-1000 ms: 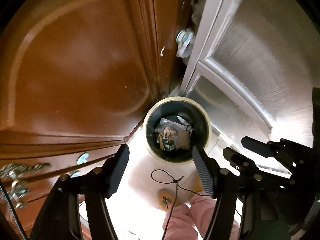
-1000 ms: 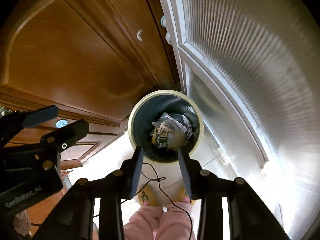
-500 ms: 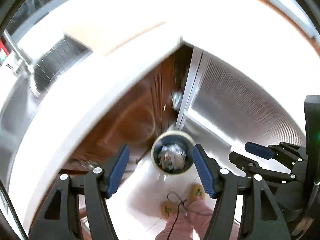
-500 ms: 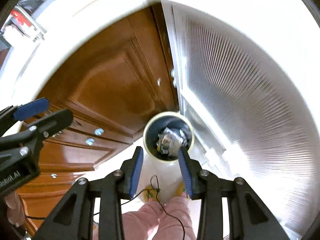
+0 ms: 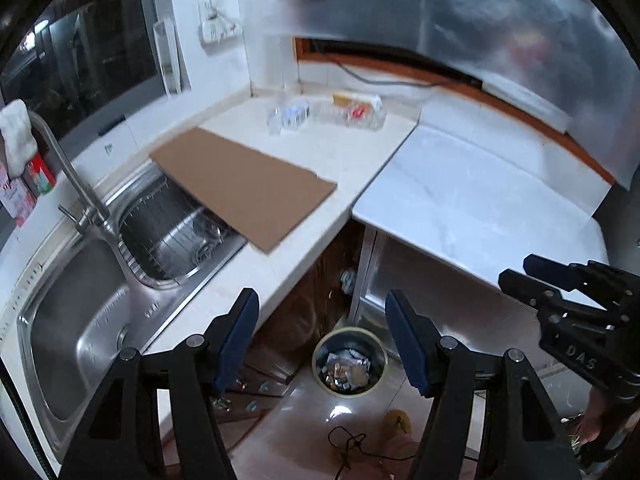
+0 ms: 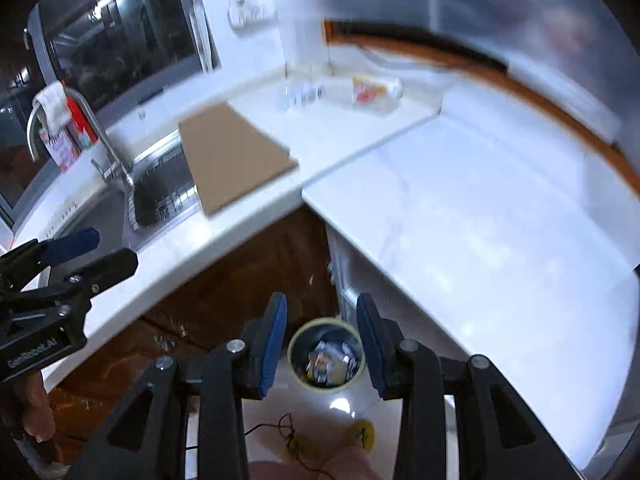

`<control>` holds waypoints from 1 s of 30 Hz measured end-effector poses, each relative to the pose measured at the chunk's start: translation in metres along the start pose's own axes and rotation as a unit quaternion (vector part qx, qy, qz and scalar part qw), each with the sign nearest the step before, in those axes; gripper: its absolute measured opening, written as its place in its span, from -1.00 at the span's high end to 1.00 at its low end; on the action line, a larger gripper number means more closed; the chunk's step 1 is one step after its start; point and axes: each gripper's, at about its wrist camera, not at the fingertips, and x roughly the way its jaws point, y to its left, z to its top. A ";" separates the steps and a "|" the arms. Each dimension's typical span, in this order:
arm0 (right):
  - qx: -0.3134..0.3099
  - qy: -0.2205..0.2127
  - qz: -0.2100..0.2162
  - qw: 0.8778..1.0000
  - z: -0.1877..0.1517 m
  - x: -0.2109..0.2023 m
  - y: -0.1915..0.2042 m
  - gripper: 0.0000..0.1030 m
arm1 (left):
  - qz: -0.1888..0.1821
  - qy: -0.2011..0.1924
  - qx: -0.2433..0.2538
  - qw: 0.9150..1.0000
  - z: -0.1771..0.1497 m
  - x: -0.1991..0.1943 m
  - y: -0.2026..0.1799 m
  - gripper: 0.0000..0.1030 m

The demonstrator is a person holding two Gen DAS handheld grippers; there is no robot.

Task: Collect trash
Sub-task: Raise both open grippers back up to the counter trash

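Both wrist views look steeply down from above the white L-shaped stone counter (image 5: 320,152), held well off it. The left one faces the counter's inner corner with the steel double sink (image 5: 80,320) close at its left. The right one looks from further right of that corner, the sink (image 6: 104,208) further off. Both share the round cream-rimmed bin of scraps (image 5: 349,361) (image 6: 326,354) on the floor below that corner, the flat brown cardboard sheet (image 5: 244,188) (image 6: 228,160) on the counter, and the dark window (image 5: 80,40) (image 6: 120,40).
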 end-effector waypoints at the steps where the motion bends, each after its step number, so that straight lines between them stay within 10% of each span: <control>1: 0.000 -0.008 -0.003 1.000 0.003 -0.006 0.003 0.25 | -0.003 -0.004 -0.002 1.000 0.003 -0.005 0.002 -0.24; 19: -0.036 -0.068 -0.010 0.997 0.069 -0.043 0.013 0.14 | 0.028 -0.086 -0.010 0.996 0.074 -0.066 0.017 -0.37; 30: -0.059 -0.098 0.025 0.993 0.170 -0.006 -0.031 0.14 | 0.071 -0.091 -0.040 0.993 0.183 -0.036 0.033 -0.50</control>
